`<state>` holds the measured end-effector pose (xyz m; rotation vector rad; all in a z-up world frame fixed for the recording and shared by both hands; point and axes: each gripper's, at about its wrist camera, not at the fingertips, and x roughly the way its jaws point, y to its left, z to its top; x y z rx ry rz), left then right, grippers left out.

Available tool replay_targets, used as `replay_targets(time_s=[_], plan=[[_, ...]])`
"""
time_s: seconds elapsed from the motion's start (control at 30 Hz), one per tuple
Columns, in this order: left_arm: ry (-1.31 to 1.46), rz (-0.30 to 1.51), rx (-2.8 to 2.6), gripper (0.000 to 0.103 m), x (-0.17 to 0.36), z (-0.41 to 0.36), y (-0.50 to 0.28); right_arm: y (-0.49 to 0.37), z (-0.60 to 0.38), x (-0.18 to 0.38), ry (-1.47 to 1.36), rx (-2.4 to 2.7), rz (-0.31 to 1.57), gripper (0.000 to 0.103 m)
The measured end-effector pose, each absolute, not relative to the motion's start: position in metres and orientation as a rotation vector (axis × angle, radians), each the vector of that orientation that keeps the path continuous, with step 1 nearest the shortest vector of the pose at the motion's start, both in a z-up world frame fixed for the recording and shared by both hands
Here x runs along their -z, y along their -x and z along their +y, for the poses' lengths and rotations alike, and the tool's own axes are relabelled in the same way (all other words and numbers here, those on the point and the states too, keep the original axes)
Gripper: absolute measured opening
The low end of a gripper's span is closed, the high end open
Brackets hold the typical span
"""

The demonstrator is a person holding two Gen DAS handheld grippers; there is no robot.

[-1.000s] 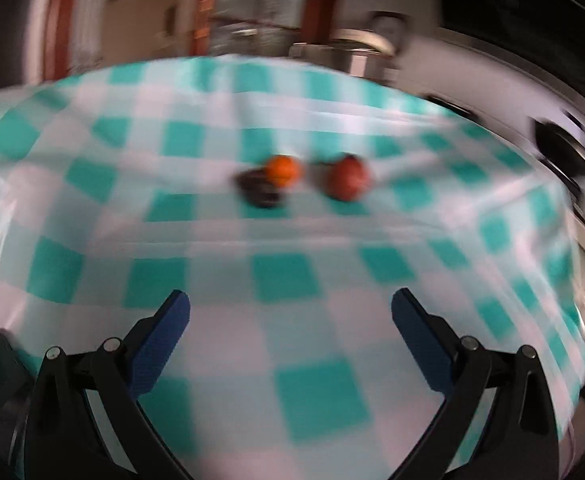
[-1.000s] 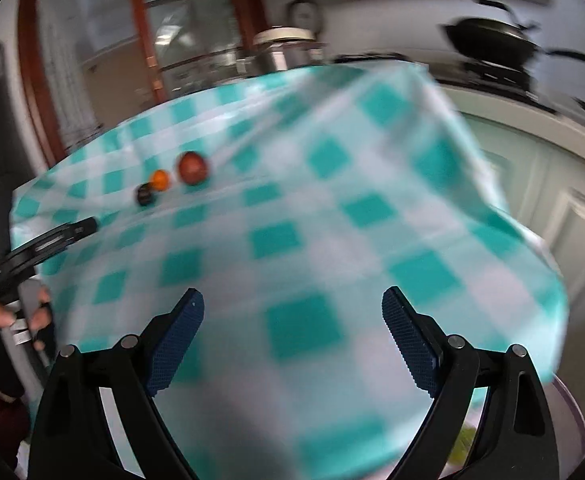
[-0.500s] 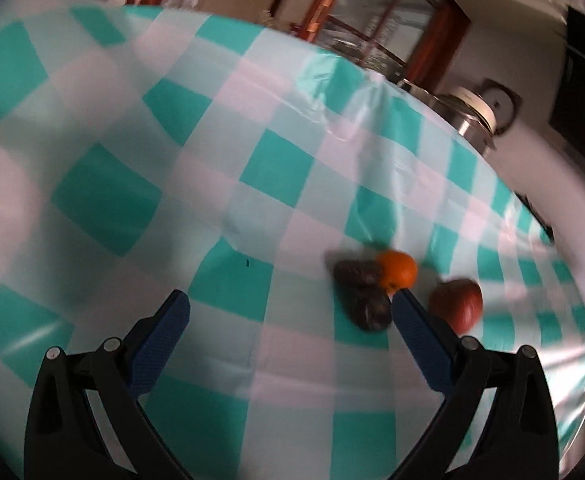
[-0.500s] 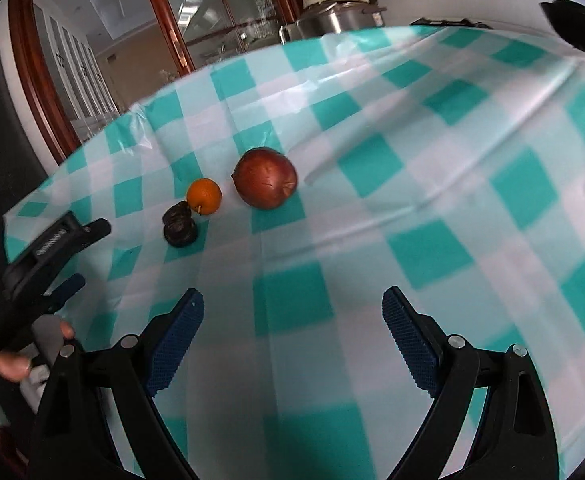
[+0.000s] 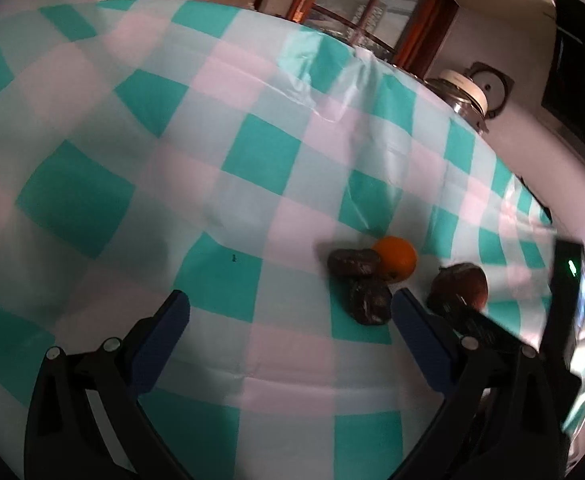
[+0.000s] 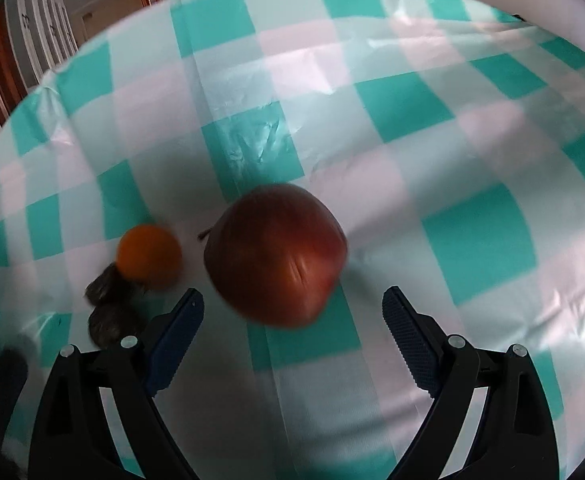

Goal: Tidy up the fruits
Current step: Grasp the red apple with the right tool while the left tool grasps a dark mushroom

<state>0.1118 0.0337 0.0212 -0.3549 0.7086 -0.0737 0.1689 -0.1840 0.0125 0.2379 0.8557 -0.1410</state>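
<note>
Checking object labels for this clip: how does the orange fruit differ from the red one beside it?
The orange fruit is clearly smaller than the red fruit. The orange one is bright orange; the red one is dark red-brown with faint ribs. The orange one touches the dark wrinkled fruits; the red one lies apart, alone. The red one sits just ahead of the open right gripper; the orange one lies off to its side. Both are roundish and rest on the checked cloth.

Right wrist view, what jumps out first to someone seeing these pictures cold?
The big red fruit, lying just ahead of the open right gripper on the teal checked tablecloth. Beside it to the left sits a small orange touching two dark wrinkled fruits.
</note>
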Motion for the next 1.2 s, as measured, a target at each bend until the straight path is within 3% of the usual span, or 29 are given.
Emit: replay_targets(time_s=[0.27, 0.37, 0.4, 0.67, 0.7, 0.77, 1.0, 1.2], plan=[[0.289, 0.725, 0.099, 0.101, -0.02, 0.017, -0.113, -0.191, -0.188, -0.008, -0.216, 0.142, 0.887, 0.088], [0.264, 0.734, 0.103, 0.101, -0.019, 0.012, -0.115, -0.191, -0.197, -0.01, -0.25, 0.14, 0.866, 0.074], [0.254, 0.739, 0.107, 0.101, -0.019, 0.009, -0.116, -0.188, -0.199, -0.01, -0.261, 0.123, 0.856, 0.063], [0.181, 0.792, 0.135, 0.1, -0.014, -0.018, -0.135, -0.174, -0.234, -0.008, -0.459, 0.09, 0.782, 0.063], [0.166, 0.802, 0.135, 0.098, -0.014, -0.023, -0.139, -0.172, -0.238, -0.008, -0.476, 0.093, 0.775, 0.063], [0.105, 0.85, 0.139, 0.082, -0.008, -0.037, -0.15, -0.17, -0.245, -0.007, -0.503, 0.096, 0.762, 0.063], [0.057, 0.911, 0.119, 0.078, 0.001, -0.049, -0.174, -0.169, -0.246, -0.006, -0.508, 0.093, 0.76, 0.063], [-0.052, 0.914, 0.076, 0.059, 0.005, -0.065, -0.18, -0.172, -0.242, -0.007, -0.509, 0.093, 0.76, 0.064]])
